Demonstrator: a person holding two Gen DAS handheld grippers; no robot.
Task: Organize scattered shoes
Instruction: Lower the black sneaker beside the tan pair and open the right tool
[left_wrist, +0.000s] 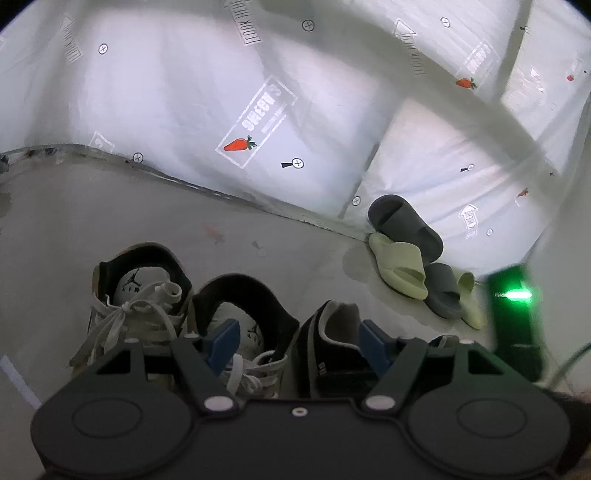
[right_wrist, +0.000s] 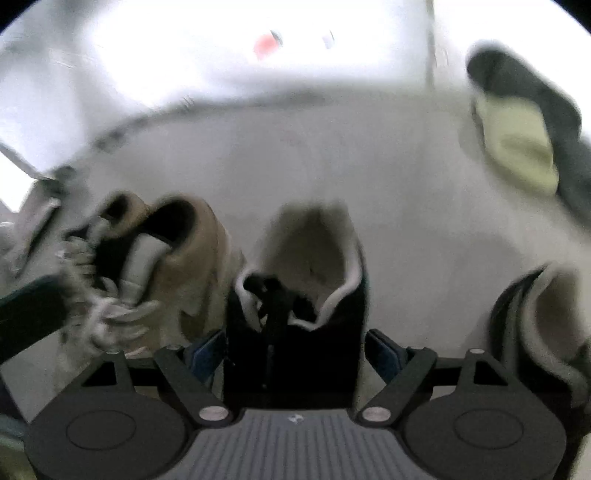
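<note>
Evidently the right gripper (right_wrist: 295, 343) stood spread around a black shoe (right_wrist: 295, 295) on the floor (right_wrist: 406, 184), beside the tan sneakers (left_wrist: 147, 295); contact unclear through blur. The left gripper (left_wrist: 299, 343) was apart, empty. The shoe looked light, its collar soft; the stiffer heel seemed the safer hold. No containers were visible.
</note>
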